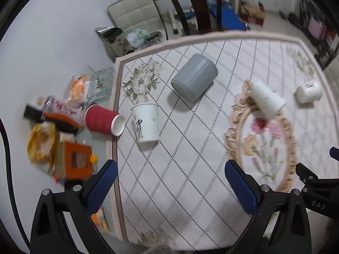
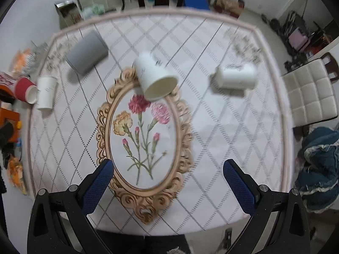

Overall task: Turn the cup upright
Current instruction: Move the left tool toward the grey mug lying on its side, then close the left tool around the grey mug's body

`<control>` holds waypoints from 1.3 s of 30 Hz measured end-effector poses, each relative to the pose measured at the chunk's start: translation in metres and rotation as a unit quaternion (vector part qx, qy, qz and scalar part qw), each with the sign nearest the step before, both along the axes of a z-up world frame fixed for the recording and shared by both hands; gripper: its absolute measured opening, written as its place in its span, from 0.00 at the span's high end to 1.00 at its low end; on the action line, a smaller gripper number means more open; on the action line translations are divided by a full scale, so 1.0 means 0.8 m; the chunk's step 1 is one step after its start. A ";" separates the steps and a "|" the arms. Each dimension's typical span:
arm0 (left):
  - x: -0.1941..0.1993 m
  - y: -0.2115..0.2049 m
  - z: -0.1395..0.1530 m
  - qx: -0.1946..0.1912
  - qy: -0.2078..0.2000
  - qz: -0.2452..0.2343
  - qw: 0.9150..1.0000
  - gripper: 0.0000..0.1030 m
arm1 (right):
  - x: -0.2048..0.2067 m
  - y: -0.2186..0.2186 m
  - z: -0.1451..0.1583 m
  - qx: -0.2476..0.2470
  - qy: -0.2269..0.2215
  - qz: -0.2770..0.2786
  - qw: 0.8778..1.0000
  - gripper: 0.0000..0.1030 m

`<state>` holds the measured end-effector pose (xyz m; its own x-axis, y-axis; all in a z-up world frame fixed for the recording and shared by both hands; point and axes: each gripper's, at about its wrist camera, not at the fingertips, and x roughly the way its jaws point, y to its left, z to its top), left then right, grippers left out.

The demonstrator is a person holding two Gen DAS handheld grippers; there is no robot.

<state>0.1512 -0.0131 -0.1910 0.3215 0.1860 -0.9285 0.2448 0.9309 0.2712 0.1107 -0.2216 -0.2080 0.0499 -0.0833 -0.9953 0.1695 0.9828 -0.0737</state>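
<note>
Several cups are on the patterned table. A grey cup point(image 1: 194, 77) point(image 2: 87, 52) lies on its side at the back left. A white paper cup point(image 1: 267, 99) point(image 2: 155, 78) lies on its side at the top of the oval flower print. Another white cup point(image 1: 309, 92) point(image 2: 236, 76) lies on its side at the right. A white cup with black writing point(image 1: 146, 122) point(image 2: 46, 92) stands upright near the left edge, with a red cup point(image 1: 103, 119) point(image 2: 25, 89) on its side beside it. My left gripper point(image 1: 169, 182) and right gripper point(image 2: 167, 180) are both open, empty, above the table's near part.
Snack bags and an orange box point(image 1: 74, 160) lie off the table's left edge. A padded cream chair point(image 2: 311, 93) stands at the right, another chair point(image 1: 135, 12) and a dark wooden chair point(image 1: 197, 4) at the back. Blue clothing point(image 2: 320, 169) lies at the lower right.
</note>
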 end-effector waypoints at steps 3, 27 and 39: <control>0.038 0.000 -0.029 0.017 0.007 -0.021 1.000 0.00 | 0.026 0.020 -0.049 -0.005 0.033 0.002 0.999 0.00; 0.211 -0.097 -0.180 0.056 0.111 -0.250 0.960 0.03 | 0.134 0.039 -0.185 -0.016 0.119 -0.070 0.990 0.00; 0.206 -0.113 -0.196 0.072 0.107 -0.262 0.956 0.23 | 0.117 0.001 -0.186 -0.028 0.128 -0.093 0.987 0.00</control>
<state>0.3158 -0.1034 -0.3476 0.2104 0.1820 -0.9605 0.7321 0.6218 0.2781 0.2040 -0.2211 -0.3565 -0.2232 -0.1226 -0.9670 0.3162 0.9293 -0.1908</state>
